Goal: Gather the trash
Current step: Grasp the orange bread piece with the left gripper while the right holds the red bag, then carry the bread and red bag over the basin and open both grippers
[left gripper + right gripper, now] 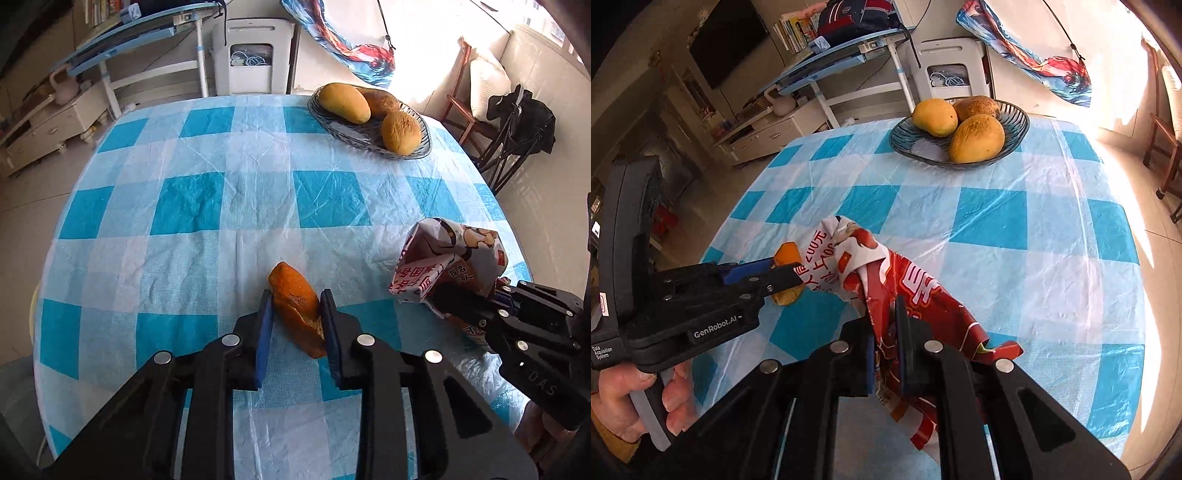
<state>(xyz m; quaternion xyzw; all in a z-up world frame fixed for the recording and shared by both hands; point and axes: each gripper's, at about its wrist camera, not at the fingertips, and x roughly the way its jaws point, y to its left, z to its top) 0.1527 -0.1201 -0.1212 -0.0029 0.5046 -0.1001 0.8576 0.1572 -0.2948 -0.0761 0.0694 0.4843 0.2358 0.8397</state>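
L gripper (295,325): fingers narrowed onto the orange peel (297,306), blue pads against both sides. Peel sits low over the tabletop (221,206); can't tell if its lower end touches the cloth or is just clear.

R gripper (886,347): fingers pinched on the crumpled red/white snack wrapper (886,273), gripped near its lower end so the open, folded mouth points up and toward the L side. Judgement: wrapper is held as a pouch, mouth turned to the peel so the peel can go in, giving one bundle of trash.

In the R wrist view the peel lies just beside the wrapper mouth, prob. touching its edge; not inside yet.

Fruit bowl (332,122) w/ three mangoes (343,101) at far side, well apart. Not trash, leave alone.

Risk: the thin wrapper may fold shut under a push; peel could slip off the pads.
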